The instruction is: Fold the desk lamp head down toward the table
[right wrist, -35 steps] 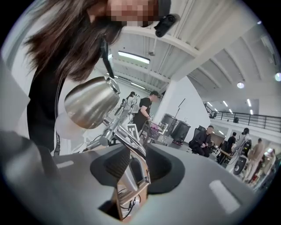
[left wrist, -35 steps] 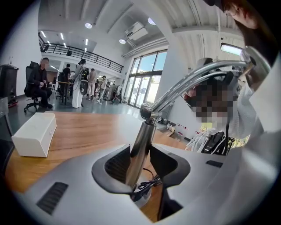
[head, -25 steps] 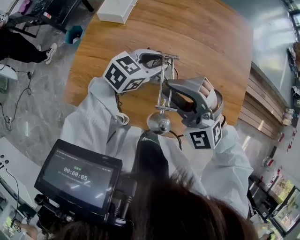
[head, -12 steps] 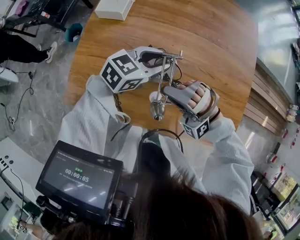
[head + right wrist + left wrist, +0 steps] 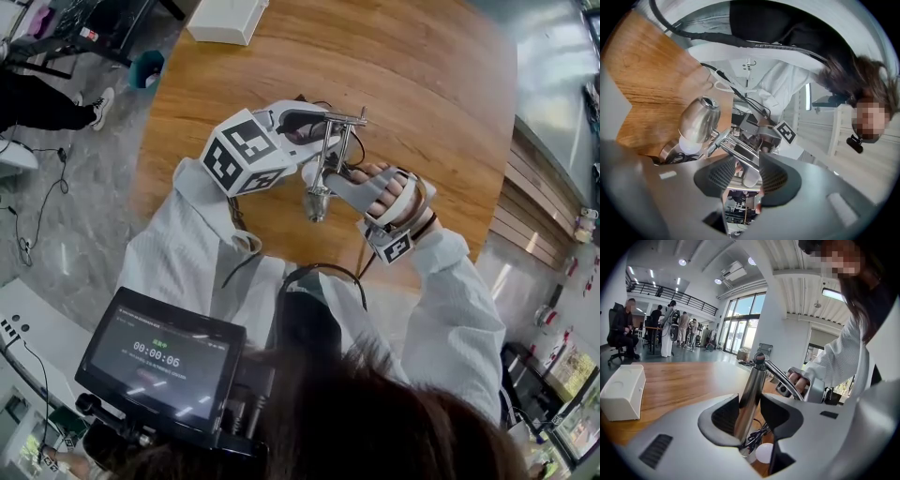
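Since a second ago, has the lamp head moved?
Yes. The lamp head has swung down toward the table, now lying further in from its near edge.

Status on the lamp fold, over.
Left gripper shut on lamp post. Right gripper opening, lamp arm between jaws. Lamp head angled down toward table. Nothing in the way.

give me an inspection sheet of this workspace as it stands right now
surface: round wooden table.
job's things: chrome desk lamp; lamp head low, close to the table.
clutter: white box at the table's far edge.
grippers: left gripper shut on the lamp post; right gripper jaws opening, lamp arm between them.
cables: black cord bunched at the foot of the lamp post; floor cables beside the table.
surroundings: people at far desks; teal bin on the floor.
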`<act>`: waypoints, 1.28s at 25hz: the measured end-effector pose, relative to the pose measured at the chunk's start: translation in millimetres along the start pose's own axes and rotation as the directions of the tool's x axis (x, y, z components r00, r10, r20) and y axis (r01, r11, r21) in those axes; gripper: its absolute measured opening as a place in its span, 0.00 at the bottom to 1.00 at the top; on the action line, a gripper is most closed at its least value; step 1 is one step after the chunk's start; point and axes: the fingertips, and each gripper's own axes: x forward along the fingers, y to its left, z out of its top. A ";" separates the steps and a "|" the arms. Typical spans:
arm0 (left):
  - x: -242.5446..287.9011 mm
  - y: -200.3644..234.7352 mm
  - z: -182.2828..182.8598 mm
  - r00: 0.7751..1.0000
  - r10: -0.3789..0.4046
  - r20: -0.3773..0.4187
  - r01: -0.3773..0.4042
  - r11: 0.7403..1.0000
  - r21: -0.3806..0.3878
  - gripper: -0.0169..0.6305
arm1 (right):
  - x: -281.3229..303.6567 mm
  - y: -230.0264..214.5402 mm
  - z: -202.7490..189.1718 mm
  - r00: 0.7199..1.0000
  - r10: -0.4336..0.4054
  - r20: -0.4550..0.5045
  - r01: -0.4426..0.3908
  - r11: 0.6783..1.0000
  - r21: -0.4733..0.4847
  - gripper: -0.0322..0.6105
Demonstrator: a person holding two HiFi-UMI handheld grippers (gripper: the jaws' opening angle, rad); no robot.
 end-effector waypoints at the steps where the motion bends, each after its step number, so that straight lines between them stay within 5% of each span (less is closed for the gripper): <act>1: 0.1 0.4 -0.1 1.000 0.001 0.002 -0.001 1.000 -0.002 0.23 | 0.6 0.6 -0.4 1.000 -0.004 -0.001 0.004 1.000 -0.003 0.27; 14: -49.8 1.8 -18.7 0.985 0.164 0.060 -0.157 0.982 -0.107 0.23 | 5.1 6.1 -9.0 0.974 0.115 -0.195 -0.119 0.993 -0.012 0.27; 22: -88.8 -16.2 -19.1 0.960 0.253 0.120 -0.237 0.962 -0.138 0.23 | -28.4 -4.3 -15.8 0.920 0.141 -0.366 -0.060 0.973 0.224 0.29; 26: -100.1 -25.6 5.0 0.917 0.361 0.168 -0.346 0.931 -0.114 0.22 | -57.4 -38.2 -32.3 0.844 0.159 -0.513 0.123 0.872 0.474 0.16; 28: -100.2 -30.6 18.4 0.892 0.420 0.170 -0.405 0.907 -0.114 0.21 | -65.8 -66.8 -43.2 0.805 0.148 -0.574 0.257 0.785 0.563 0.05; 32: -108.6 -36.5 49.4 0.834 0.504 0.225 -0.476 0.863 -0.170 0.09 | -63.5 -119.7 -61.6 0.740 0.092 -0.666 0.501 0.586 0.637 0.05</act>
